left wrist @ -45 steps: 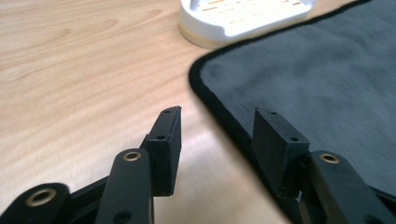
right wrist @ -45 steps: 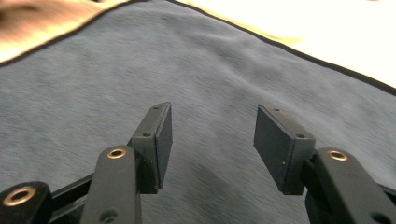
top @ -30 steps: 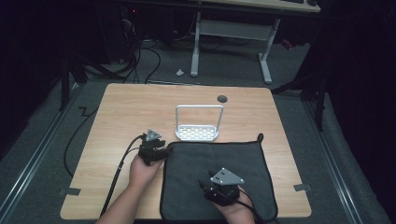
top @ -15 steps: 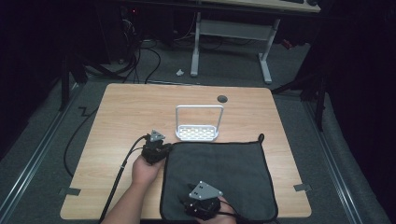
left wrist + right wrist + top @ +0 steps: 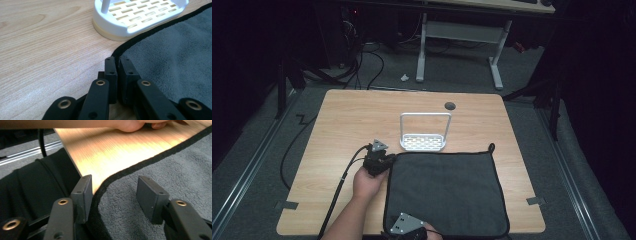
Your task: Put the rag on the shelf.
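A dark grey towel [image 5: 447, 192] with a black hem lies flat on the near right of the wooden table [image 5: 352, 120]. My left gripper [image 5: 384, 160] sits at the towel's far left corner. In the left gripper view its jaws have just been closing and now stand together [image 5: 117, 61], pinching the hem of the towel [image 5: 170, 50]. My right gripper [image 5: 409, 231] is at the towel's near left corner. In the right gripper view its jaws stand open [image 5: 116, 195] astride the hem of the towel [image 5: 162, 170], not pressing on it.
A white slotted rack [image 5: 424, 135] with a tall hoop handle stands just beyond the towel's far edge, close to the left gripper [image 5: 140, 17]. A round cable hole [image 5: 450, 105] sits near the table's back. The table's near edge runs close to the right gripper.
The right gripper has moved left and toward the table's near edge, from the towel's front middle to its near left corner. The left hand has stayed at the far left corner.
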